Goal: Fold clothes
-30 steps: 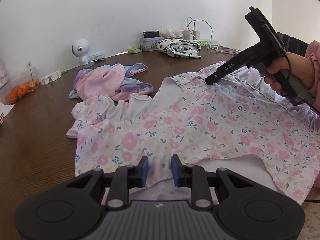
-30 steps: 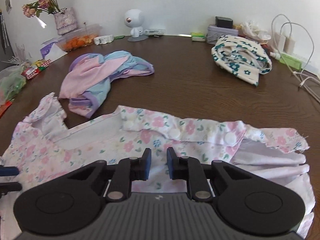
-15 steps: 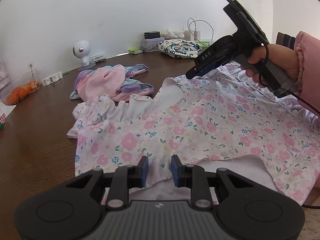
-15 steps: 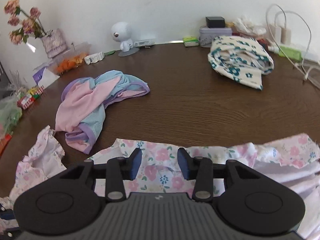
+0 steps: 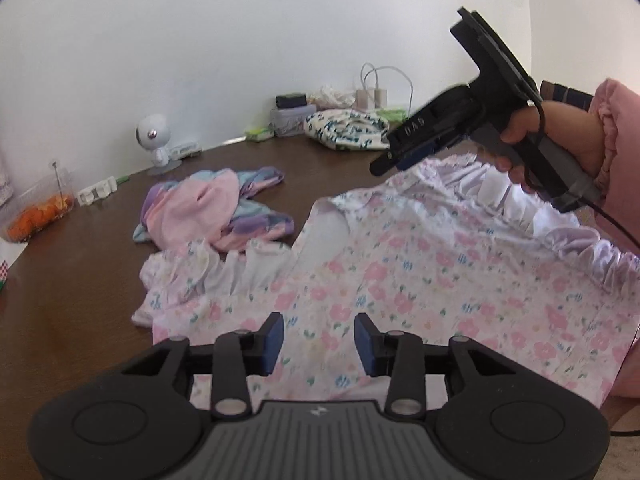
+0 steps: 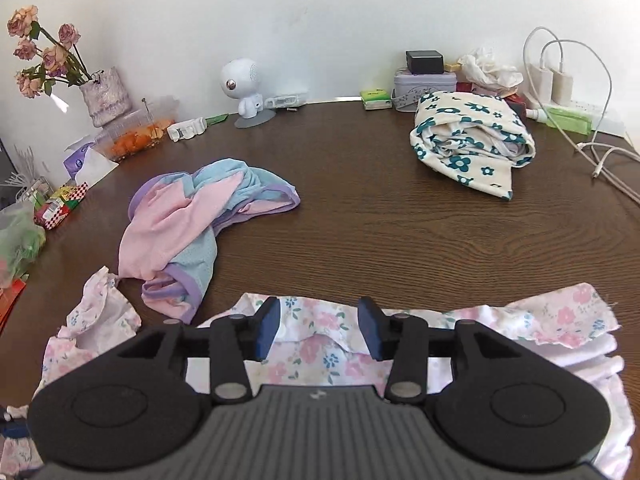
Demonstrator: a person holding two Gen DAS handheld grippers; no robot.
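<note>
The left hand-held gripper [image 5: 319, 338] is opening, about half wide, and holds nothing. The flowery dress [image 5: 420, 280] lies flat on the bench [image 6: 380, 220] just under it. The right hand-held gripper [image 6: 319, 328] is opening too, empty, above the dress's edge.

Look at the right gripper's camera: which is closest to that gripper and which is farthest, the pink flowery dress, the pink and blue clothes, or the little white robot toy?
1. Pink floral dress: right under the right gripper, whose jaws are opening.
2. Pink, blue and purple clothes pile: left, mid-table.
3. White robot-shaped toy: far edge by the wall.
</note>
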